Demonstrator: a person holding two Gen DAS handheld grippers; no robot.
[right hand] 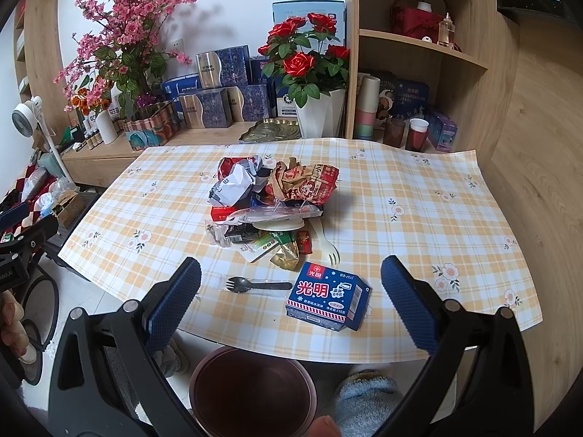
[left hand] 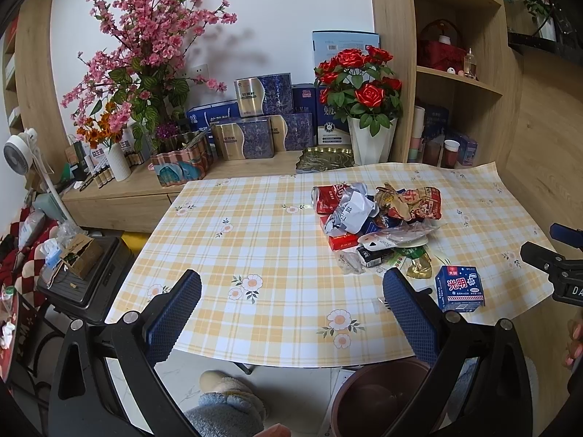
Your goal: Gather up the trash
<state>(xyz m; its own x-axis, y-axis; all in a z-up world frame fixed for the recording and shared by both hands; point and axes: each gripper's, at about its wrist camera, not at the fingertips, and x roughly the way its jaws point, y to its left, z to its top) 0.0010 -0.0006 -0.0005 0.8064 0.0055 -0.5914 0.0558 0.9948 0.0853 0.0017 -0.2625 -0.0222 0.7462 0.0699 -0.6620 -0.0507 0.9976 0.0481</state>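
I am holding both claws spread wide, and I am thinking the right claw (right hand: 291, 287) should pinch the blue box (right hand: 327, 300) gently before dropping it into the bin (right hand: 251, 389).

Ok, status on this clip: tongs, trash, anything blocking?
Left tongs open, empty. Right tongs open, empty, facing blue carton. Trash pile untouched mid-table; bin below table edge. Nothing blocking.

White wall (left hand: 284, 18), wooden shelving (left hand: 455, 73)
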